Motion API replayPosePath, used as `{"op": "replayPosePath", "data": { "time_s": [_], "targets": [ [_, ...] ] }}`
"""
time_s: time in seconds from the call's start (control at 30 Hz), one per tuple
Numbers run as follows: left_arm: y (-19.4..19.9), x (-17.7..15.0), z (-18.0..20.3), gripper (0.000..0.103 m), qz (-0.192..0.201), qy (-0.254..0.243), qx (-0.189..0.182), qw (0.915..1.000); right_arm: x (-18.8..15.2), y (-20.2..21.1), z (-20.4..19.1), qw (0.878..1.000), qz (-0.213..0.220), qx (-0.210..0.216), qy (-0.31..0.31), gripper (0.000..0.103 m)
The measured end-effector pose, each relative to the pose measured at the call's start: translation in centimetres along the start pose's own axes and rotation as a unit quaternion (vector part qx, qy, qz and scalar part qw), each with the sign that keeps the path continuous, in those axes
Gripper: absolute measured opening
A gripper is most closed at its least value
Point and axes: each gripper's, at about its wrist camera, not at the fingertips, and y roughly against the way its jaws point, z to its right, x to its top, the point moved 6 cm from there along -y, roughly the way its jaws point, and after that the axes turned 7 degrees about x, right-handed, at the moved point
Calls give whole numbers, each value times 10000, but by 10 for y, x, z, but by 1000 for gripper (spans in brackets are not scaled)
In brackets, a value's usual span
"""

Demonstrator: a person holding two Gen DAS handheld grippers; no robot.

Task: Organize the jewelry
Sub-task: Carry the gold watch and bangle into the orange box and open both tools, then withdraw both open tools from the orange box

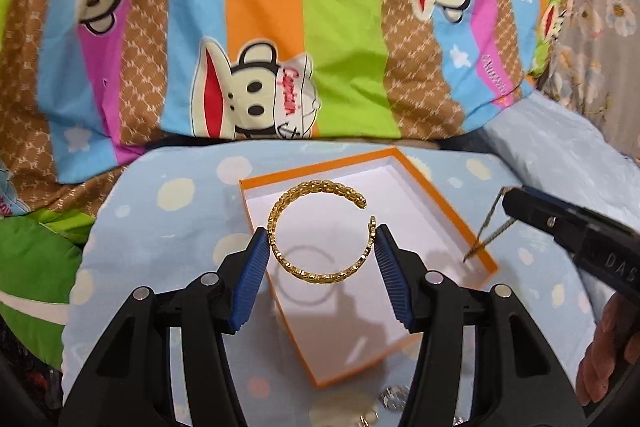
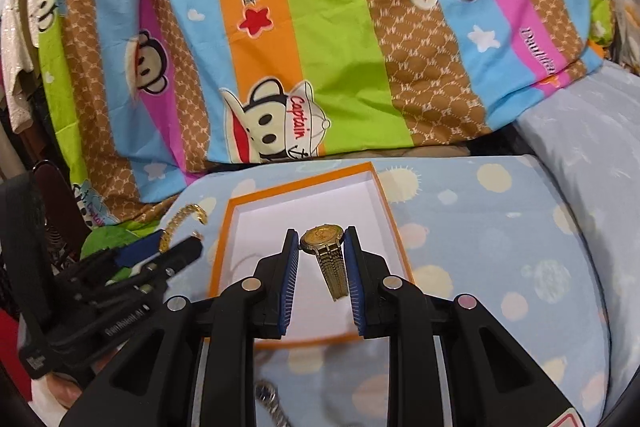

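Above the orange-rimmed, white-lined box (image 1: 404,187): left gripper (image 1: 322,247) angled downward, ribbed blue jaws clamped on an open gold braided bangle (image 1: 316,231). Right gripper (image 2: 322,259) likewise tilted, jaws pinching a gold link-strap watch (image 2: 326,247).

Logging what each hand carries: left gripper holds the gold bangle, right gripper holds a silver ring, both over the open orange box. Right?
Not quite. The right gripper holds a gold wristwatch, not a silver ring, as the right wrist view shows. The left gripper, gold bangle and orange box are as stated.

One gold bangle (image 1: 316,231), two watches (image 2: 324,247) (image 2: 266,397), one orange box (image 1: 440,195), two tools (image 1: 320,247) (image 2: 322,247)
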Motion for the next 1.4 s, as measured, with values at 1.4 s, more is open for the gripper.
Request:
{"op": "replayPosePath", "data": {
  "time_s": [1.4],
  "targets": [
    [-33,-76,-47,74,-680,94,633,9956,-62,-37,58,9953,-593,-737,-184,5]
  ]
}}
